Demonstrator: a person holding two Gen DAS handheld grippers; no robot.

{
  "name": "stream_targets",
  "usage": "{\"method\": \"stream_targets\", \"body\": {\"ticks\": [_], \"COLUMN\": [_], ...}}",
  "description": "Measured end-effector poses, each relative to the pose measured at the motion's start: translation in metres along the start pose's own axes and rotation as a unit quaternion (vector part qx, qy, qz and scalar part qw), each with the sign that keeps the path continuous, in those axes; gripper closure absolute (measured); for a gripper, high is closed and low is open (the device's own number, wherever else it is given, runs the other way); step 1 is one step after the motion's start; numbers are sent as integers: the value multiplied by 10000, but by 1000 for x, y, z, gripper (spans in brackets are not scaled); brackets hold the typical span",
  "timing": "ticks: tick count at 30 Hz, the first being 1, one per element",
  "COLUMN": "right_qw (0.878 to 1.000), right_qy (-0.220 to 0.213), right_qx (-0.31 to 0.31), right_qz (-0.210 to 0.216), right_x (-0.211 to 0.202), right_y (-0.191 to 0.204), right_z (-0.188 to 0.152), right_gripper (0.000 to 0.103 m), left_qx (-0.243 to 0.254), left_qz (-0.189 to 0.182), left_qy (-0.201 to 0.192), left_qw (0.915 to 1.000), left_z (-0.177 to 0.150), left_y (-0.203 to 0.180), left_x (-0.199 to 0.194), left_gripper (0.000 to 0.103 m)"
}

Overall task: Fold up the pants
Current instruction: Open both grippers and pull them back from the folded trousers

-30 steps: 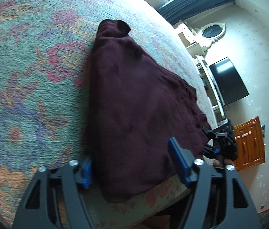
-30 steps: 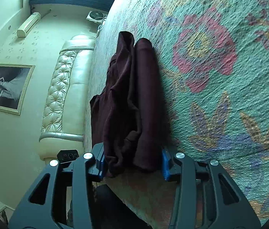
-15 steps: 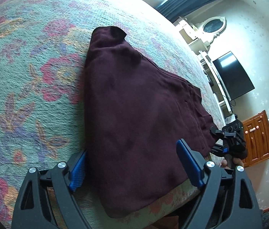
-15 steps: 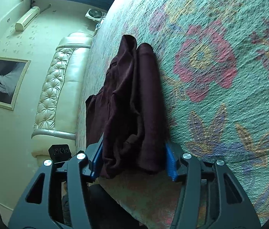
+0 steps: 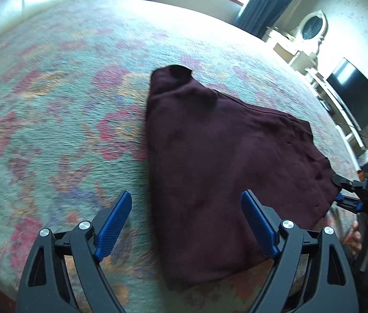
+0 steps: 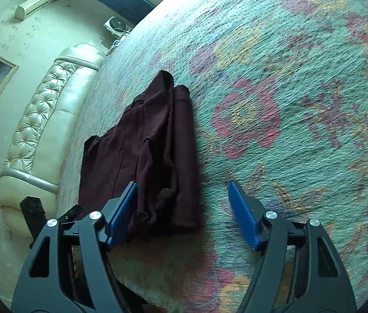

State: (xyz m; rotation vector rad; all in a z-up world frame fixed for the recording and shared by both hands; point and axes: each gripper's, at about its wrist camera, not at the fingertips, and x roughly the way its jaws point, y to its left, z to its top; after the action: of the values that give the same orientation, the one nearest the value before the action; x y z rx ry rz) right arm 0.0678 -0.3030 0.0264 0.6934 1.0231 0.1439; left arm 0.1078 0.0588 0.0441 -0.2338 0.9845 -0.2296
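pants folded, flat near bed edge | left gripper jaws spread, empty | right gripper jaws just opened, spread, cloth loose between | risk: blue pad snagging hem, undoing fold; rumpled layers slipping off edge

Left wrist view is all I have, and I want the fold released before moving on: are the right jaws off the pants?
Observer: Yes. The right gripper has just been opening; its jaws stand wide, with the end of the pants between them, unpressed.
Operator: Is the cloth centred there?
Observer: No. It lies by one pad; the other stands over bare bedspread.
Operator: Is that end neat?
Observer: No, it is layered and rumpled, with one thick fold along its side.
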Motion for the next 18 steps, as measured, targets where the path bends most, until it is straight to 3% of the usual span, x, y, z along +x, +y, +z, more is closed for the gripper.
{"method": "stream_targets", "body": {"ticks": [4, 9, 14, 18], "right_qw": [9948, 9754, 9632, 9652], "right_qy": [-485, -1072, -1093, -948], "right_qx": [-458, -1010, -1364, -1480], "right_qz": [-770, -1639, -2042, -1936], "right_x": [-12, -22, -11, -2], "right_y": [20, 43, 56, 57], "right_z": [-16, -49, -78, -94], "right_gripper": [26, 19, 14, 14], "left_qx": [-192, -303, -122, 5], "left_qz": [353, 596, 782, 825], "left_qy": [-152, -370, -459, -533], "left_qw": [9991, 9971, 9958, 9952], "left_z": [-15, -39, -52, -63], "left_y": [2, 0, -10, -18], "left_x": [-12, -25, -28, -26], "left_gripper": [18, 18, 18, 18]}}
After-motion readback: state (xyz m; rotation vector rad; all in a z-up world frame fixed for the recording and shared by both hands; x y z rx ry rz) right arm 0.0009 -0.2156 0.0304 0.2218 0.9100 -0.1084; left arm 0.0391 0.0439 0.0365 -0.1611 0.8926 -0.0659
